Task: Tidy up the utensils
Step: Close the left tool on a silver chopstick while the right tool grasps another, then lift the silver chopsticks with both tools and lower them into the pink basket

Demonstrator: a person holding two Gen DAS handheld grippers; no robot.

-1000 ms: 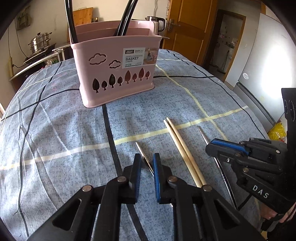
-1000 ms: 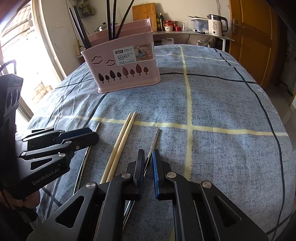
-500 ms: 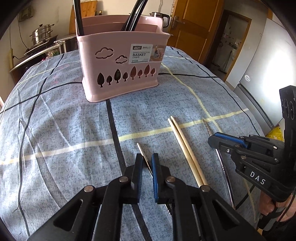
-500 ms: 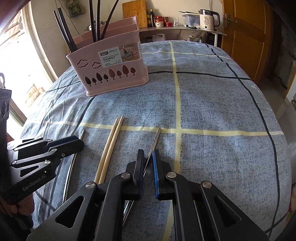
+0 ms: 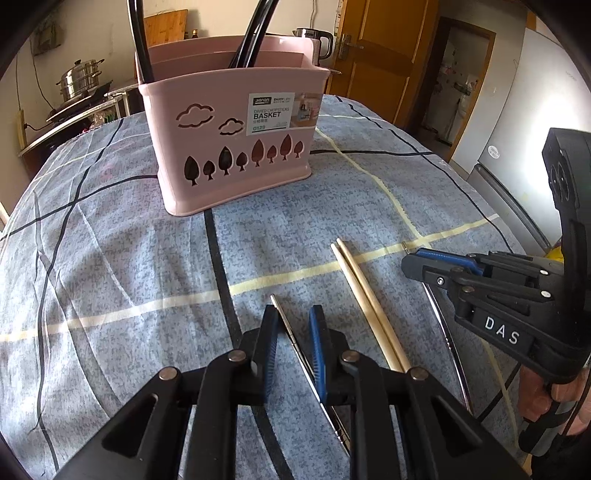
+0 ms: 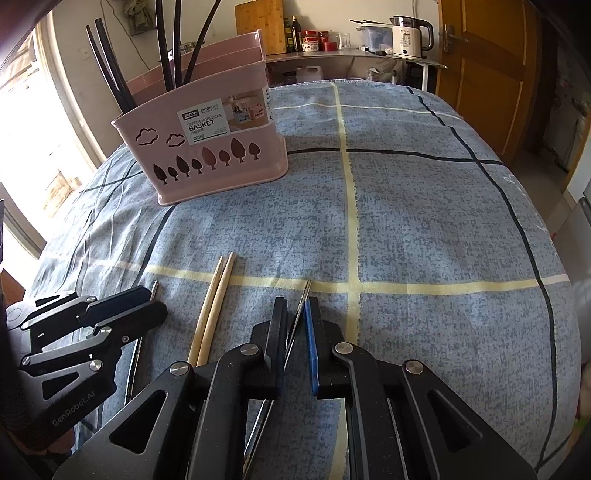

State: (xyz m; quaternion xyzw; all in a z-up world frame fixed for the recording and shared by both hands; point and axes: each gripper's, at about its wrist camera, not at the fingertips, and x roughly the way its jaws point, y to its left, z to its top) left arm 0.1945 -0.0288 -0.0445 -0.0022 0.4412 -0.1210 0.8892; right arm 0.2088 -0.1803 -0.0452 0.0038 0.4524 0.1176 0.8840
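A pink basket (image 5: 221, 129) (image 6: 266, 170) holding black utensils (image 6: 110, 81) stands at the back of the checked cloth. Two wooden chopsticks (image 5: 365, 299) (image 6: 212, 306) lie side by side between my grippers. My left gripper (image 5: 293, 310) (image 6: 157, 301) is low over a thin metal stick (image 5: 286, 321). Its jaws are opening, and the stick lies loose in the gap. My right gripper (image 6: 295, 301) (image 5: 406, 260) straddles a second metal stick (image 6: 301, 302) (image 5: 439, 321). Those jaws stand a narrow gap apart, and the stick rests on the cloth without being pressed.
The blue cloth (image 6: 424, 229) drops away at its right edge. Behind the table are a counter with a kettle (image 6: 408, 35) and jars, a wooden door (image 5: 373, 55) and a steel pot (image 5: 79, 79). A person's hand (image 5: 546, 402) grips the right tool.
The left jaws have widened around their metal stick. The right gripper has slid forward along its stick, so less of the tip shows. The basket looks nearer in the left wrist view.
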